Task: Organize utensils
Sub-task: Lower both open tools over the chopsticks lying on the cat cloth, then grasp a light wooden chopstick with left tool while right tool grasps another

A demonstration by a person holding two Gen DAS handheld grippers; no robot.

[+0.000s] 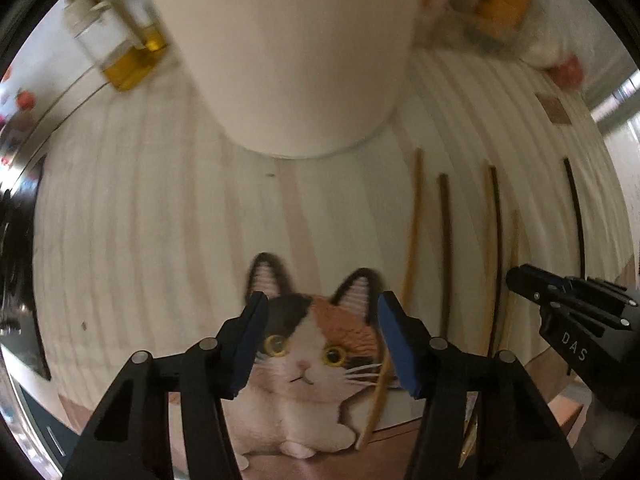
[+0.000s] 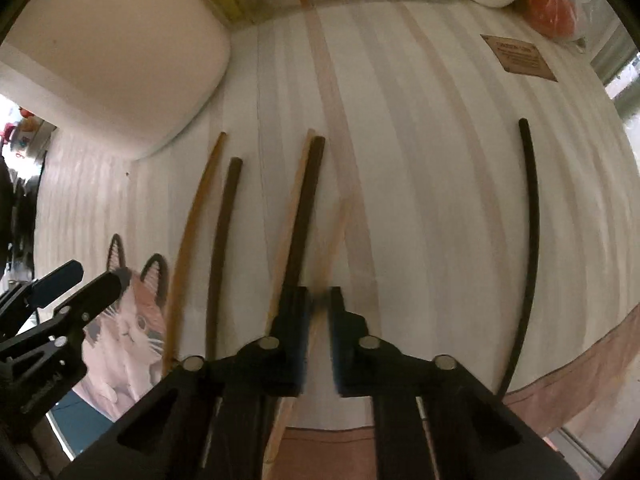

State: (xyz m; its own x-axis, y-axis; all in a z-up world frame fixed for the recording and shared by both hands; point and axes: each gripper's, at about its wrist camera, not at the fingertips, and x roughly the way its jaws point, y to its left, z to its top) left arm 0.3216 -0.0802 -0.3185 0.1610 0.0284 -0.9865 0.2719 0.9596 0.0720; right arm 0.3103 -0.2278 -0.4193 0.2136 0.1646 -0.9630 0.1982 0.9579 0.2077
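Chopsticks (image 2: 304,216): light and dark sticks | right gripper (image 2: 320,300): pinching blurred light chopstick | left gripper (image 1: 320,312): spread

Both wrist cameras look steeply down, close over the desk (image 1: 160,208), sharing the chopsticks (image 2: 224,248), cat mat (image 1: 312,344) and white pot (image 1: 296,60).

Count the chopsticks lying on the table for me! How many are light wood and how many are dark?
Light wooden chopsticks: 3
Dark chopsticks: 3
Total: 6
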